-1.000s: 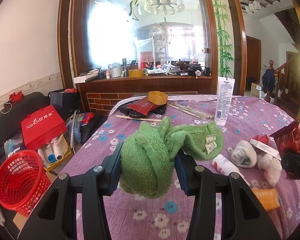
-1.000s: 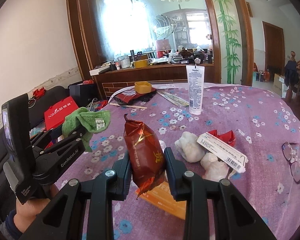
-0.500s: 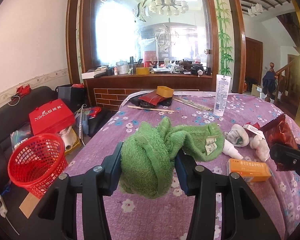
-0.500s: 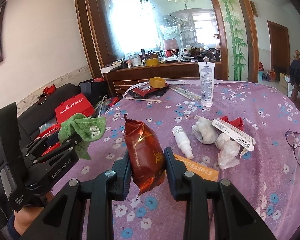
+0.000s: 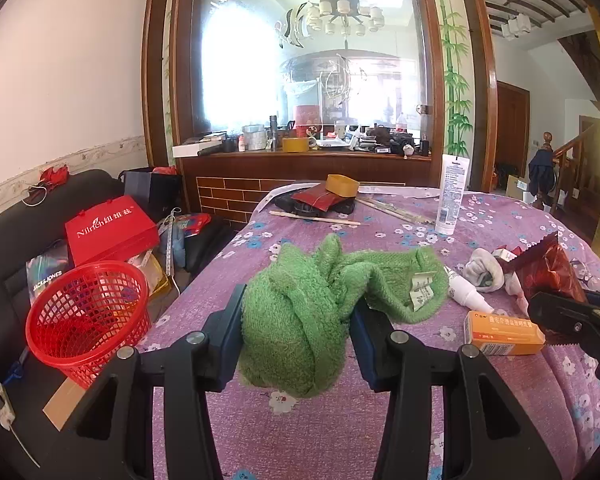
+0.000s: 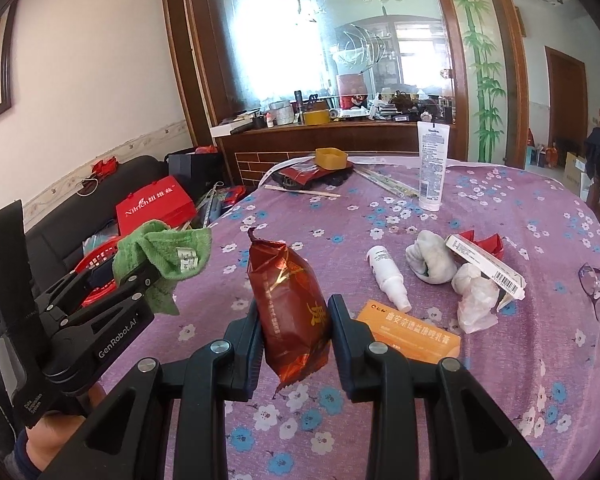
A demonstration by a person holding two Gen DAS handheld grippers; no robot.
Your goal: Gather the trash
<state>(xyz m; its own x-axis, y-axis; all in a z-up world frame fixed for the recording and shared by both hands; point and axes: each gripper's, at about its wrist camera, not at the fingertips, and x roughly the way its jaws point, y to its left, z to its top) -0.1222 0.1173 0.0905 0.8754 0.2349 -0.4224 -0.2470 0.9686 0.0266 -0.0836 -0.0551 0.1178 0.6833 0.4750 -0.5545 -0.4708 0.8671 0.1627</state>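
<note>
- Left wrist view, far left: red mesh basket (image 5: 86,316) stands on the floor beside the bench (image 5: 340,432), below its edge; looks like the trash target. Contents hard to tell through the mesh.
- Behind the basket: red gift bag (image 5: 110,228) and clutter on a dark sofa, not part of the job as far as I can judge.
- Centre: left gripper (image 5: 296,332) has its fingers closed partway, clamped on a bunched green towel (image 5: 300,312); towel is lifted, its tail with a label drooping to the right.
- Right of the towel on the bench: white spray bottle (image 5: 466,294), orange box (image 5: 504,332), crumpled white wads (image 5: 486,272).
- Far right edge: right gripper (image 6: 294,328), fingers closed partway on a dark red snack wrapper (image 6: 290,304), held upright above the bench.
- Right wrist view, further right: flat white carton with barcode (image 6: 484,260) leaning on the wads, red paper (image 6: 488,242) behind it, glasses (image 6: 598,300) at the edge.
- Back of bench: standing lotion tube (image 6: 432,164), yellow tub (image 6: 331,158) on a dark pile, chopsticks (image 6: 300,191).
- Progress, my judgement: both hands loaded, nothing dropped from them yet; the left one is nearer the basket. Wads, carton, box and bottle are left to sort; roughly early to midway.
</note>
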